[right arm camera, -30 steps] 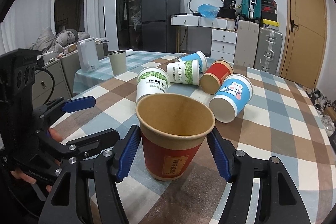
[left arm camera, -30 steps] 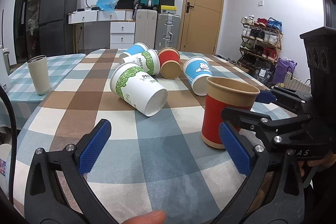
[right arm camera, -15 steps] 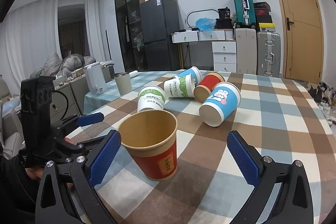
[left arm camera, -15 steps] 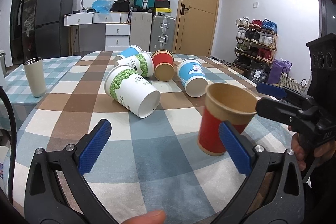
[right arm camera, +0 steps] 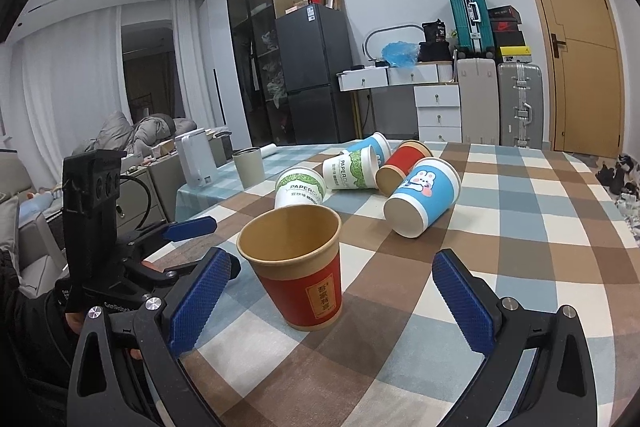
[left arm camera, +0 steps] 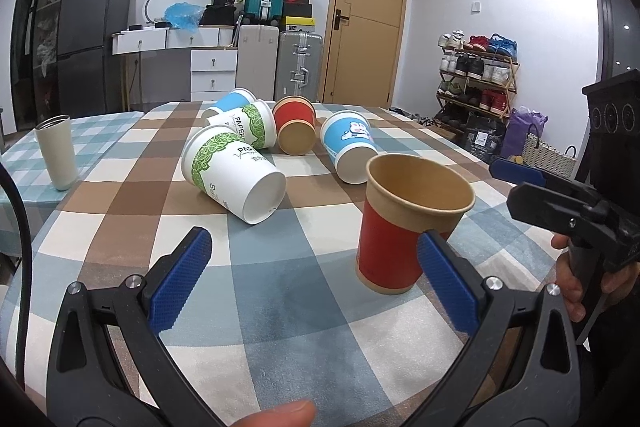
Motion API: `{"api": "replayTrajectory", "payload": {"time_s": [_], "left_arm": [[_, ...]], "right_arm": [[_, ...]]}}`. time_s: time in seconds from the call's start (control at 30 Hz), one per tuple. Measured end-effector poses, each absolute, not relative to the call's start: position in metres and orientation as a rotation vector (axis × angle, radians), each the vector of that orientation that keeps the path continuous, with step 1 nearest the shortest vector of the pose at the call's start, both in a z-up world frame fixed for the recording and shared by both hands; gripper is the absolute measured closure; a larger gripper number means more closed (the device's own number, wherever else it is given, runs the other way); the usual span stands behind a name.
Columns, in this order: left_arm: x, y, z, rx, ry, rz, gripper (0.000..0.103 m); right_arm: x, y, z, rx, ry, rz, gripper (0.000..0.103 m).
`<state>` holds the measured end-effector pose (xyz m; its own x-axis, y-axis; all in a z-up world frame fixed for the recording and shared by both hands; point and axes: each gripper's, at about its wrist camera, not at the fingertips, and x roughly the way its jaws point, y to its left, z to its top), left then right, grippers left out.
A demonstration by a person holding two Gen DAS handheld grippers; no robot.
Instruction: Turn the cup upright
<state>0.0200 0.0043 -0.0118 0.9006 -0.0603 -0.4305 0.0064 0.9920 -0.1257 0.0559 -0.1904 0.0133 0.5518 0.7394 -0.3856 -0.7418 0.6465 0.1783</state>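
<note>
Right wrist, red cup [right arm camera: 301, 277] upright between open tongs [right arm camera: 330, 301]

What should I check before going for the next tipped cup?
1. Red and kraft paper cup upright, mouth up, on the checked tablecloth: ok.
2. Right gripper open, pads clear of that cup: ok.
3. Left gripper open and empty: ok.
4. Cups to flip: five lie on their sides, nearest the green-leaf white paper cup and the blue cartoon paper cup: not ok.
5. Green-leaf cup apart from its neighbours: cannot tell; it lies close to the second green-leaf cup.
6. Upright grey metal tumbler off to the side of the cluster: ok.
</note>
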Motion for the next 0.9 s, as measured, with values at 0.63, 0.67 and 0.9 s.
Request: {"api": "replayTrajectory", "payload": {"time_s": [0.63,0.67,0.9], "left_arm": [[0.0142,0.0036,-0.0125,-0.124,0.445,-0.033,0.001],[0.0141,0.0035,-0.0125,-0.124,0.445,-0.034,0.001],[0.0147,0.0035,-0.0129,-0.123,0.444,-0.033,0.001]], "right_arm": [[0.0548,-0.1884,0.0118,-0.013,0.459,0.875,0.000],[0.0550,-0.1885,0.0119,-0.013,0.458,0.875,0.000],[0.0549,-0.1885,0.0120,-0.012,0.457,0.875,0.000]]}}
